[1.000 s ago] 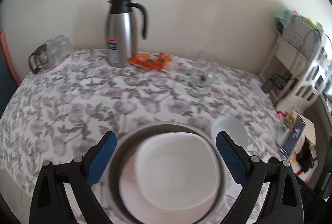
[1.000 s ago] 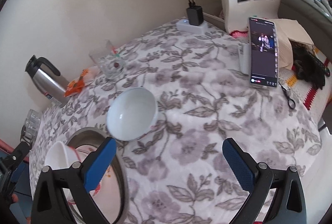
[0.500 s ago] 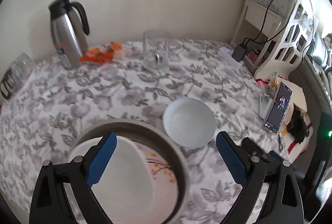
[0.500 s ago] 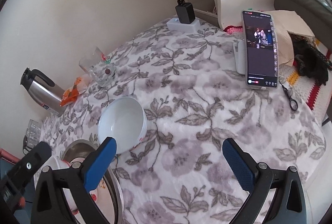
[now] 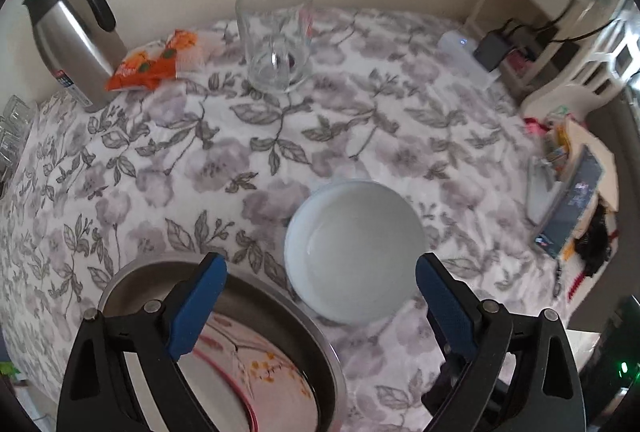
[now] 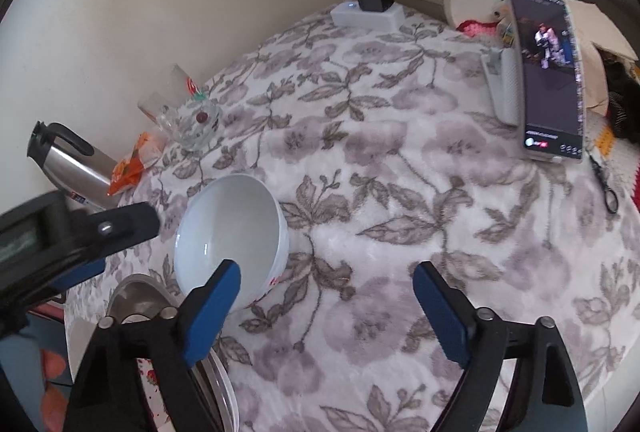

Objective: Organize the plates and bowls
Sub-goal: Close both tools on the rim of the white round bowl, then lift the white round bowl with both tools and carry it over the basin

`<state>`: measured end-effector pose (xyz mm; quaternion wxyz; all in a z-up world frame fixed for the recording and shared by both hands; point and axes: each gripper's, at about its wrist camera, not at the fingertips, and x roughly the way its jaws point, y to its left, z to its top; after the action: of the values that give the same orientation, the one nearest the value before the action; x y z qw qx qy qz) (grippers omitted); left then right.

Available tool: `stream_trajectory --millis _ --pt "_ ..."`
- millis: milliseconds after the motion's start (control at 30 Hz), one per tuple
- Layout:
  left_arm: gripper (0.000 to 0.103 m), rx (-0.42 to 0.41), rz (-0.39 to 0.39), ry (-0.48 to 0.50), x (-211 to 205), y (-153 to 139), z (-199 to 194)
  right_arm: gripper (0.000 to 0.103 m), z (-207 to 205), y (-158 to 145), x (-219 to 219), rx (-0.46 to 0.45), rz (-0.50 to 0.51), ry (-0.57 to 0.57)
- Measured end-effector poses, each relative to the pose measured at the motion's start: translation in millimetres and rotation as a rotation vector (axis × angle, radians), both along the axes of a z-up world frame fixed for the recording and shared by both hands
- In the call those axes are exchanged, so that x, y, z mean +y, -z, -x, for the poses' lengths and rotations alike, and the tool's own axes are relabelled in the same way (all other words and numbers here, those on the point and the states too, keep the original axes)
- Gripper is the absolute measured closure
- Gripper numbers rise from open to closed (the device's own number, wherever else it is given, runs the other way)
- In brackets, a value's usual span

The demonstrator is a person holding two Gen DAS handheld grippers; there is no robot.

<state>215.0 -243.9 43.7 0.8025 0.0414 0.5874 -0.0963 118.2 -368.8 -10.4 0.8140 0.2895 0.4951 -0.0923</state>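
Left gripper [image 5: 320, 284] hangs right above the white bowl [image 5: 354, 252], jaws spread wide and closing, the bowl framed between the blue pads but untouched. The bowl sits upright on the flowered table [image 5: 200, 160]. Beneath the left-hand pad lies the steel pan [image 5: 280, 296] with a patterned plate [image 5: 256, 372] inside, just beside the bowl. Over to the right gripper [image 6: 326, 282]: jaws also apart and closing, nothing between them but cloth, the bowl at its left pad. Ahead of the left gripper stand a glass mug [image 5: 276, 40] and a steel flask [image 5: 76, 40].
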Motion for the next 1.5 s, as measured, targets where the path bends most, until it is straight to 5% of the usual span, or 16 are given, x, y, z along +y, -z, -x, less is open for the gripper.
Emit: stream_trajectory --millis 100,333,500,1133,1500 --pt "0.034 0.048 -0.021 0.007 -4 13 -13 0.025 -9 7 1 0.011 -0.010 -0.007" --pt "0.050 0.109 -0.104 0.009 -10 41 -39 0.048 -28 20 9 0.025 -0.021 -0.038" --pt "0.058 0.125 -0.147 0.007 -11 55 -49 0.049 -37 29 13 0.039 -0.018 -0.040" --pt "0.071 0.208 -0.135 -0.013 -16 98 -56 0.086 -47 42 27 0.035 -0.067 -0.107" --pt "0.075 0.187 -0.103 -0.019 -12 87 -53 0.087 -44 41 21 0.034 -0.100 -0.083"
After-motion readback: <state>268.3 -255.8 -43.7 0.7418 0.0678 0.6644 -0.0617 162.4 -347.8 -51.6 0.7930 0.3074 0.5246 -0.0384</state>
